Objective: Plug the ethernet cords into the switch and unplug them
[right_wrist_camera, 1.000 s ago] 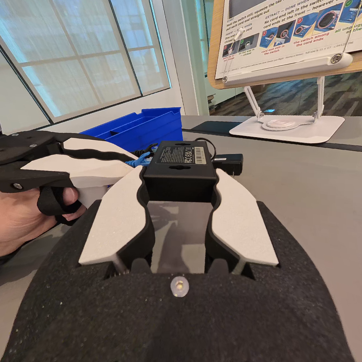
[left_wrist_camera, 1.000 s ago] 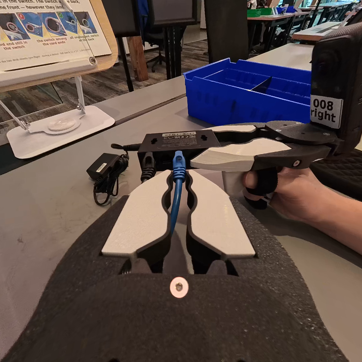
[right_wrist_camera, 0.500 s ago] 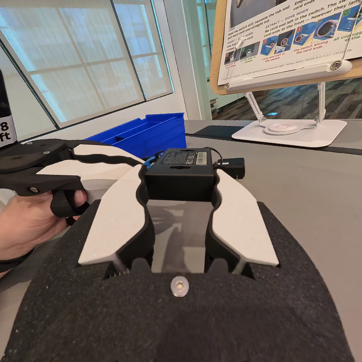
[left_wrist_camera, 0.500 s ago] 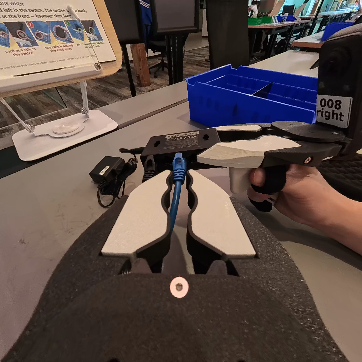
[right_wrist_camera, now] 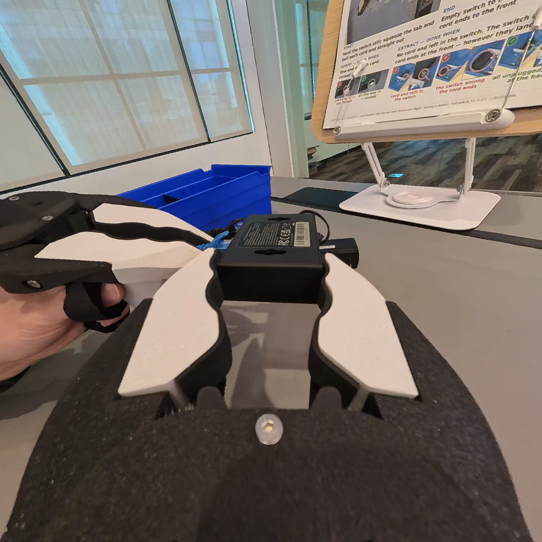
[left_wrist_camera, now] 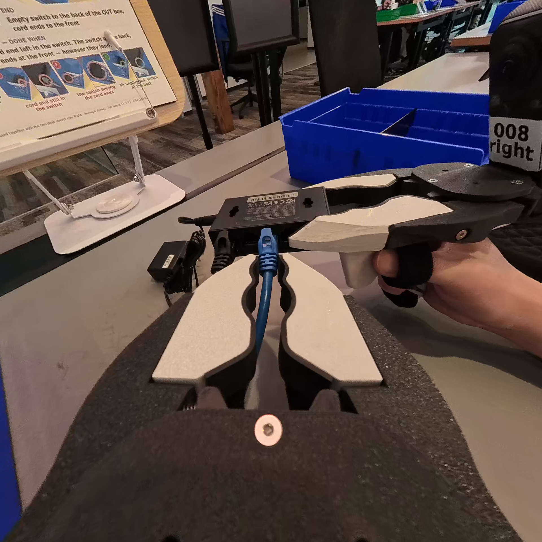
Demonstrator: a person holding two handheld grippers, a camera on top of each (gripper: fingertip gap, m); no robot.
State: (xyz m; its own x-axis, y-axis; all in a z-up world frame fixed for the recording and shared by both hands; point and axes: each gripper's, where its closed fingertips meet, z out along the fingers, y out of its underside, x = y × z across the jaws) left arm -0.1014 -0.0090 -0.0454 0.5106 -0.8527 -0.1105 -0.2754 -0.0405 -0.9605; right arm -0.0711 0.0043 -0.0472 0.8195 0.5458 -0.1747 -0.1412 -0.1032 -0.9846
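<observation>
In the left wrist view my left gripper [left_wrist_camera: 267, 258] is shut on the ribbed boot of the blue ethernet cord [left_wrist_camera: 264, 299]. The cord's plug tip is at the port face of the black switch [left_wrist_camera: 272, 208]; I cannot tell whether it is seated. A black cord [left_wrist_camera: 223, 249] sits in the port to its left. My right gripper [right_wrist_camera: 269, 255] is shut on the switch [right_wrist_camera: 275, 234], one finger on each side, label side up. The right gripper [left_wrist_camera: 308, 214] also shows from the right in the left wrist view. The left gripper [right_wrist_camera: 205, 243] and blue plug [right_wrist_camera: 215, 239] show in the right wrist view.
A black power adapter [left_wrist_camera: 170, 261] with bundled cable lies left of the switch on the grey table [left_wrist_camera: 73, 322]. A blue divided bin [left_wrist_camera: 381, 140] stands behind the switch, and another blue bin [right_wrist_camera: 205, 199] beyond the left gripper. A white document stand [left_wrist_camera: 117, 205] [right_wrist_camera: 419, 208] is at the back.
Both grips are unchanged. Both views have shifted a little, with the switch and blue cord carried along; the blue plug stays at the port face.
</observation>
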